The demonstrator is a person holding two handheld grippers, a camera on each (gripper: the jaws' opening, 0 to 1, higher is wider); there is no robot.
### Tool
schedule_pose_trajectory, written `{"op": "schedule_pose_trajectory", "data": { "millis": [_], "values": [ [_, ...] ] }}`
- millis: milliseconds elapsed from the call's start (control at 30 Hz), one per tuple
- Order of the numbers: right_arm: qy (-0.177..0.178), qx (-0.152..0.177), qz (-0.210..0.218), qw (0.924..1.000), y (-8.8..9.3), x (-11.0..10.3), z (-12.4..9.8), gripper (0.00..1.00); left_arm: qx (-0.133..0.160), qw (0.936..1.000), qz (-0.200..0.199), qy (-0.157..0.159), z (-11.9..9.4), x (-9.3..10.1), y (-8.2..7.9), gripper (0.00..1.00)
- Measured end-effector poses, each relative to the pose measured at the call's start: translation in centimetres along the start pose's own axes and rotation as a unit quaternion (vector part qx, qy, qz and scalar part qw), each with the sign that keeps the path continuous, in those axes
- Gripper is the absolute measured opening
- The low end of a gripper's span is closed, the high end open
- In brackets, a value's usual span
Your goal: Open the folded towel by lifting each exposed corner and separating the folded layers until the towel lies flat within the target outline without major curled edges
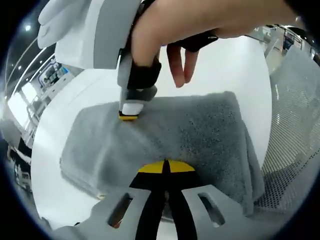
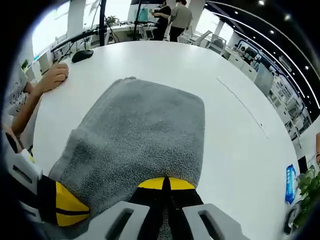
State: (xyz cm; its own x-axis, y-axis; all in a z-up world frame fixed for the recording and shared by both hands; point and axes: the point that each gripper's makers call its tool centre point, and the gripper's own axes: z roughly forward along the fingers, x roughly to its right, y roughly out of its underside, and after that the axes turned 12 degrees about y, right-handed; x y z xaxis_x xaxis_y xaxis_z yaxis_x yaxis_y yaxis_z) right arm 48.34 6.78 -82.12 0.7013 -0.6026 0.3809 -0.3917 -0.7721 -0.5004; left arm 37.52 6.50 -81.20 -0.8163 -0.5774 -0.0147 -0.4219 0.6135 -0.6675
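Round white table (image 2: 150, 65) carrying a black computer mouse (image 2: 81, 55) at its far edge; two people (image 2: 172, 17) standing beyond.

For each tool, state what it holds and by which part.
Both the left tool and right tool are closed on the grey towel, each at an edge.

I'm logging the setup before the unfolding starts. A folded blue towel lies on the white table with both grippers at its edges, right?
Not quite: the towel is grey, not blue, as the right gripper view shows. The rest holds: it lies folded on the white table, with the left gripper and right gripper at its edges.
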Motion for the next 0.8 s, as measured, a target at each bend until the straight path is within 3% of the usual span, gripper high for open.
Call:
{"op": "schedule_pose_trajectory", "data": {
  "millis": [133,200,267,400,533,800],
  "values": [
    [-0.019,0.021,0.021,0.9994,-0.9,-0.3,0.2,0.00,0.000,1.0000,0.004,-0.005,0.0,-0.2,0.0,0.00],
    [-0.020,0.023,0.009,0.9995,-1.0,-0.3,0.4,0.00,0.004,1.0000,0.000,-0.007,-0.1,-0.2,0.0,0.00],
    [-0.010,0.016,-0.017,0.9997,-1.0,-0.3,0.5,0.00,0.007,1.0000,-0.003,-0.004,-0.1,-0.3,0.1,0.00],
    [-0.002,0.010,-0.023,0.9997,-1.1,-0.5,0.5,0.00,0.005,0.9999,-0.012,0.000,0.0,-0.4,0.1,0.00],
    [0.000,0.002,-0.023,0.9997,-1.2,-0.2,0.7,0.00,-0.012,0.9999,0.011,-0.001,0.0,-0.4,0.1,0.00],
    [0.034,-0.014,-0.063,0.9973,-1.3,-0.1,0.8,0.00,-0.027,0.9991,0.032,-0.003,-0.1,-0.9,0.2,0.00]
  ]
}}
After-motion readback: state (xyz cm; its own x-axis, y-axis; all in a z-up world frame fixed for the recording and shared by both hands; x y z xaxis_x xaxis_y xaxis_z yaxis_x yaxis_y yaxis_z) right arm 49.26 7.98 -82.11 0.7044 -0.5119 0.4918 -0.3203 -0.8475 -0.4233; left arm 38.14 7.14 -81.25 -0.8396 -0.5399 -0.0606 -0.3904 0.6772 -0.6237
